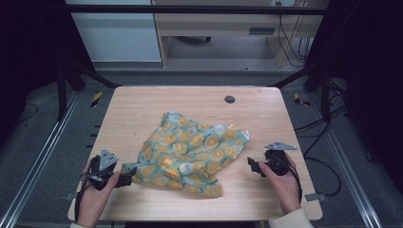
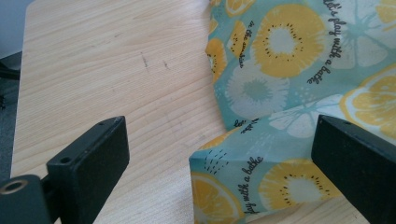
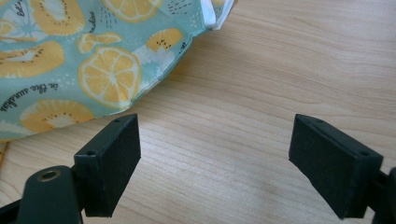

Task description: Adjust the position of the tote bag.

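A crumpled teal cloth (image 1: 187, 154) printed with orange and lemon slices is lying near the middle of the wooden table (image 1: 142, 109), toward the person's side. In the high view the left gripper (image 1: 127, 178) is sitting at the cloth's lower left corner, while the right gripper (image 1: 252, 165) is hovering just beside the cloth's right edge, apart from it.

The left gripper view is giving what the high view cannot: the cloth (image 2: 299, 93) is carrying small cursive lettering between the fruit slices, and a folded corner of it is lying in the gap between the two black jaws, which are standing wide apart without pressing on it. The left gripper (image 2: 219, 158) is gripping nothing. The right gripper view is showing the right gripper (image 3: 215, 158) with its jaws also spread wide over bare wood, the cloth (image 3: 84, 60) lying beyond its left jaw with a white underside peeking at the hem.

The table is showing pale wood grain with rounded corners, and a dark round grommet (image 1: 230, 99) is sitting near its far edge. It is standing on grey floor inside a black frame, with metal rails (image 1: 38, 161) running along both sides. Beyond it a wooden desk (image 1: 214, 28) and hanging cables (image 1: 290, 42) are occupying the background. Nothing is lying between either gripper and the cloth.
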`<act>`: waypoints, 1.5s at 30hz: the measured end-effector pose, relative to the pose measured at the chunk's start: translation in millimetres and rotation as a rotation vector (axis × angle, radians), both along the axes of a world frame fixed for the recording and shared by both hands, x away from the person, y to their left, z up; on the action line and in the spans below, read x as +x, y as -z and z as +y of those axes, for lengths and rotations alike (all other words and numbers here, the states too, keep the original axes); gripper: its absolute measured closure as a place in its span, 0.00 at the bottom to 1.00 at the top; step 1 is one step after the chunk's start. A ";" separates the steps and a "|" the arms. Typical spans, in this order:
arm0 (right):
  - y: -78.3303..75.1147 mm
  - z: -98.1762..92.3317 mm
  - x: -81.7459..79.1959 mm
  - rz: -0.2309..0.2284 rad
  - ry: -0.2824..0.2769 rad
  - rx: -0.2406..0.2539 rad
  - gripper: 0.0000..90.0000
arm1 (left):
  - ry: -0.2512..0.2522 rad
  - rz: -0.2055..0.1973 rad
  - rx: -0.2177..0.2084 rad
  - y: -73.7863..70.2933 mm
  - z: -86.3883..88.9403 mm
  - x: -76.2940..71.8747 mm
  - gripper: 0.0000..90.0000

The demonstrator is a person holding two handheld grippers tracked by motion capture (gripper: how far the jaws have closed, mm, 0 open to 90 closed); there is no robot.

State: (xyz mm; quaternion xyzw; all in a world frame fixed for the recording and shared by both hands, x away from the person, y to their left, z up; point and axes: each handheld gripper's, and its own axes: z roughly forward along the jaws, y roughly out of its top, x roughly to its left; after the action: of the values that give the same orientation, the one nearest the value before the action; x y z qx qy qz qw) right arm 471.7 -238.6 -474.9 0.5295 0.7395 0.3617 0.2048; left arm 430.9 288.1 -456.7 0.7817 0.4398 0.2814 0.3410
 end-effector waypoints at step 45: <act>-6.2 33.3 96.8 0.091 -0.136 0.053 0.58 | 0.022 0.016 0.025 3.6 -7.7 -1.1 0.05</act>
State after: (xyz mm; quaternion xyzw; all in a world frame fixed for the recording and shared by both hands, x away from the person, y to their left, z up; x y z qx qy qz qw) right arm 568.5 -205.3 -468.7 0.4994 0.7724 0.3697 0.1318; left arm 429.8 280.4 -460.2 0.7929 0.4305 0.2770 0.3305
